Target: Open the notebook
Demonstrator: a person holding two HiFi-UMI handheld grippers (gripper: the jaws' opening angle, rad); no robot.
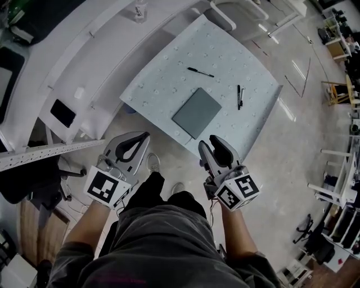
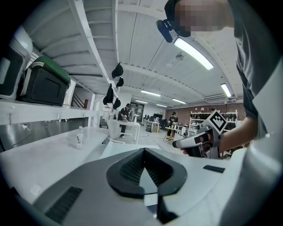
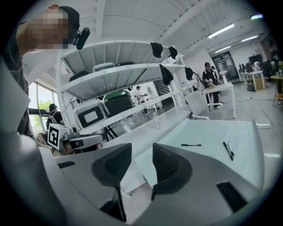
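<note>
A closed grey-green notebook [image 1: 197,112] lies flat near the front edge of the pale blue table [image 1: 163,79]. Two black pens rest beyond it, one [image 1: 201,72] at the centre and one [image 1: 239,97] to the right. Both grippers hang short of the table, above the floor. My left gripper [image 1: 145,136] [image 2: 143,152] is shut with its tips touching and nothing between them. My right gripper [image 1: 209,142] [image 3: 141,152] holds its jaws a little apart and is empty. The right gripper view shows both pens [image 3: 191,145] [image 3: 227,150], but the notebook stays out of sight there.
White shelving [image 1: 84,67] runs along the table's left side, with a black flat device [image 1: 63,112] and a small bottle [image 1: 139,10] [image 2: 78,137] on it. A white chair [image 1: 225,11] stands at the far end. The person's legs and shoes [image 1: 152,163] are just before the table.
</note>
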